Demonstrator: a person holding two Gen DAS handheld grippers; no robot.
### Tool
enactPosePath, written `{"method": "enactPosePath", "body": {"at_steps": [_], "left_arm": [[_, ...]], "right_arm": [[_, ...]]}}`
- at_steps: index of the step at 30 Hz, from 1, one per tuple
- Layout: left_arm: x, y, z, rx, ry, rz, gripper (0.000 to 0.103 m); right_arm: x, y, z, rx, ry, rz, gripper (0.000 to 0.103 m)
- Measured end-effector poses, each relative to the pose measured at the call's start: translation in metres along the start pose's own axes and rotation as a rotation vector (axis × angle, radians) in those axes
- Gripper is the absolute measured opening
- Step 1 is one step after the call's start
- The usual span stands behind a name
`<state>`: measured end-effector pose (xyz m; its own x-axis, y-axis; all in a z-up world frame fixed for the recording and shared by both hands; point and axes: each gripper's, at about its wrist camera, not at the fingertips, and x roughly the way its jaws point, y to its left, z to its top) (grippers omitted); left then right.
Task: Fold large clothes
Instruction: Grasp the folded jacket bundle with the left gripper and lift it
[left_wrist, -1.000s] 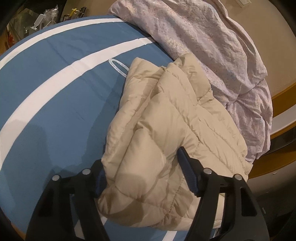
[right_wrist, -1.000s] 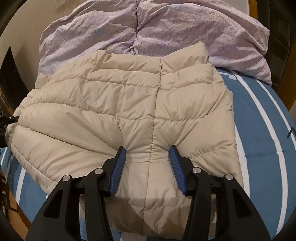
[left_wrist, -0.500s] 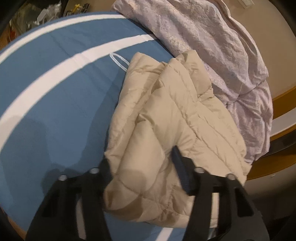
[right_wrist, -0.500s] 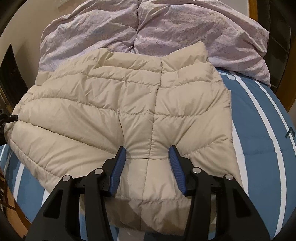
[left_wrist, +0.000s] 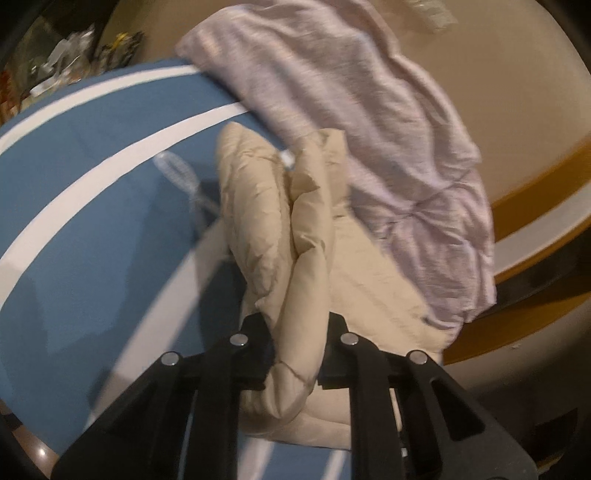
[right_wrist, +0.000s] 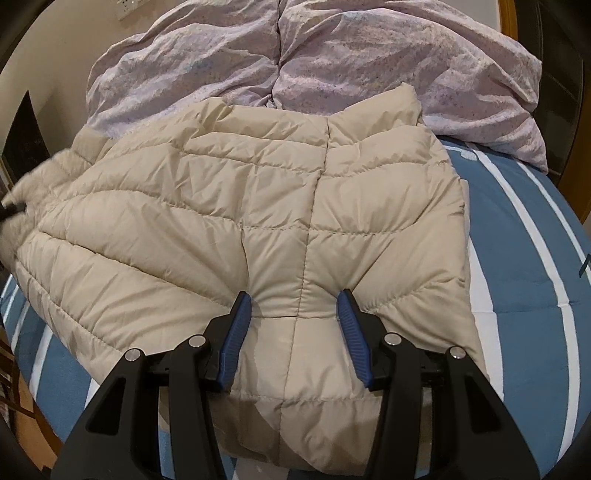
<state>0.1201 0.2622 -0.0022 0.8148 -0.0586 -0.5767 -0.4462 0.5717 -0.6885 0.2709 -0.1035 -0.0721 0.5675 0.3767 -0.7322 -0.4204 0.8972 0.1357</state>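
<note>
We see a beige quilted jacket (right_wrist: 258, 229) spread on a bed with a blue, white-striped cover (right_wrist: 524, 258). In the right wrist view its centre seam runs away from us toward the collar end, which touches a heap of lilac bedding (right_wrist: 332, 62) at the far side; the wider spread goes sideways, out to the picture's left edge.

Right gripper (right_wrist: 295, 314): jaws partly apart, blue pads (right_wrist: 236, 328) pressed down into the jacket either side of the seam near its near hem. A puffed ridge of fabric sits between the pads; we cannot tell whether they squeeze it or only rest on it.

Left gripper (left_wrist: 299, 347): jaws closing, with a thick bunched fold of the jacket (left_wrist: 291, 229) wedged between the black fingers and touching both. The gathered fold stands narrow and tall, running straight away from the gripper, lifted clear of the cover on its left side. This view is motion-blurred.

In the right wrist view, a dark tip shows at the jacket's far left edge; fabric there is blurred.

Lilac bedding (left_wrist: 388, 147) lies just beside the lifted fold, on the right of the left wrist view. A thin looped cord (left_wrist: 177, 173) lies on the cover near the fold.
</note>
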Motion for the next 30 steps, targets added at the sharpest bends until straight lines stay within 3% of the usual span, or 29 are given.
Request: {"method": "enactPosePath", "body": {"at_steps": [8,14,21,30], "left_arm": [[-0.013,-0.095,-0.019,0.094,-0.008,-0.231,0.015],[0.01,-0.168,-0.06,0.194,0.094,-0.361,0.015],[0.059,-0.216,-0.108,0.229,0.233,-0.413,0.015],[0.12,-0.228,-0.144,0.198,0.349,-0.389,0.015]], "right_arm": [[0.002,-0.003,0.001,0.025,0.008,0.022,0.051],[0.005,-0.007,0.003,0.04,0.011,0.036,0.051],[0.004,-0.012,0.002,0.058,0.01,0.057,0.051],[0.002,-0.018,0.002,0.093,0.005,0.097,0.051]]}}
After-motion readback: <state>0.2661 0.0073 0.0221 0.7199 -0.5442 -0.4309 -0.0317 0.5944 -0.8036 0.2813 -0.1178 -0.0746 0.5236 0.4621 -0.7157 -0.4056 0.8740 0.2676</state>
